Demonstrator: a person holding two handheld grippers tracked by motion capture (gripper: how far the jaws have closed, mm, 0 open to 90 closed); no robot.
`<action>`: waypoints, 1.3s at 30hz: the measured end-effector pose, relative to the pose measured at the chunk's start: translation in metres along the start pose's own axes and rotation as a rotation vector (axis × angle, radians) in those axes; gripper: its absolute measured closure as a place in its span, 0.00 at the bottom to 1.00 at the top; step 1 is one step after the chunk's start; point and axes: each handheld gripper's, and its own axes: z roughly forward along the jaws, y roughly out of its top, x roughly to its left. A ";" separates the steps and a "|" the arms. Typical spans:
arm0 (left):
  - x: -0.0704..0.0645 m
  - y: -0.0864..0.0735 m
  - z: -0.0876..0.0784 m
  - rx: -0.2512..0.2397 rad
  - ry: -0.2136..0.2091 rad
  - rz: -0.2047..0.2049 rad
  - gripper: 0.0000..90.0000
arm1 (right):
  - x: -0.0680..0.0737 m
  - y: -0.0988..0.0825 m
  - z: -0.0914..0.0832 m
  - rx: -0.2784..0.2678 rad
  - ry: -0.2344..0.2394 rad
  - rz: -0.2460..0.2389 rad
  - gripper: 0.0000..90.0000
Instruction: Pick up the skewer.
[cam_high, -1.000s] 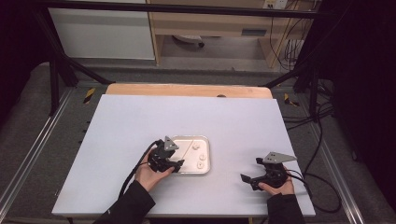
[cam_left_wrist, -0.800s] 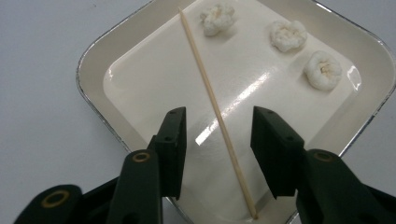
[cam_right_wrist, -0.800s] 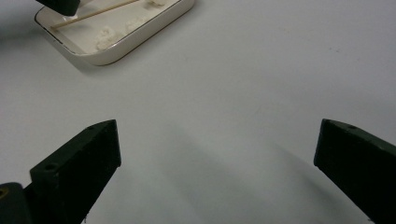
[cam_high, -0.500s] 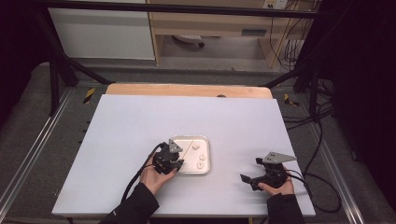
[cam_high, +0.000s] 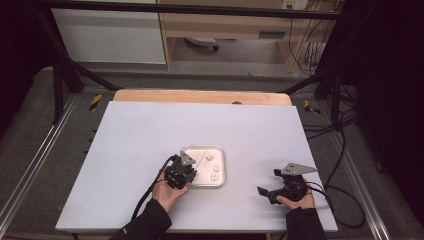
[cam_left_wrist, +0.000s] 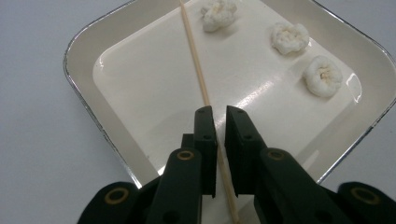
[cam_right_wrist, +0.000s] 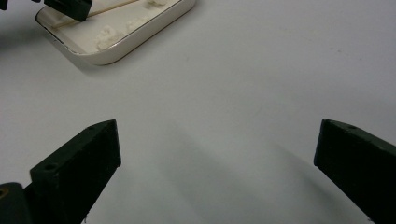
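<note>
Overhead, the left gripper (cam_high: 181, 172) is sitting at the near-left edge of the white tray (cam_high: 220, 176) on the bench (cam_high: 130, 150), while the right gripper (cam_high: 280, 187) is resting well right of that tray. Closer, the left gripper's (cam_left_wrist: 215, 126) fingers have just been closing and are now pinching the wooden skewer (cam_left_wrist: 196, 70) lying inside the tray, left of three white puffs (cam_left_wrist: 289, 37). Alongside, the right gripper's (cam_right_wrist: 215, 144) fingers are standing wide apart over bare bench, gripping nothing.

One tray (cam_left_wrist: 84, 46), one wooden skewer (cam_left_wrist: 196, 70), three white puffed pieces (cam_left_wrist: 218, 14), and two hand-held grippers (cam_high: 181, 172) on one table (cam_high: 150, 130).
</note>
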 end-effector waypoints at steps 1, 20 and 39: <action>0.000 0.000 0.000 -0.002 0.003 -0.004 0.93 | 0.000 0.000 0.000 0.000 0.001 0.000 0.01; 0.002 -0.006 0.000 -0.049 -0.002 -0.101 0.99 | 0.000 0.000 0.000 -0.002 0.002 0.000 0.01; 0.017 -0.007 -0.024 -0.158 -0.031 -0.115 0.99 | 0.000 0.000 0.001 0.003 0.000 -0.003 0.01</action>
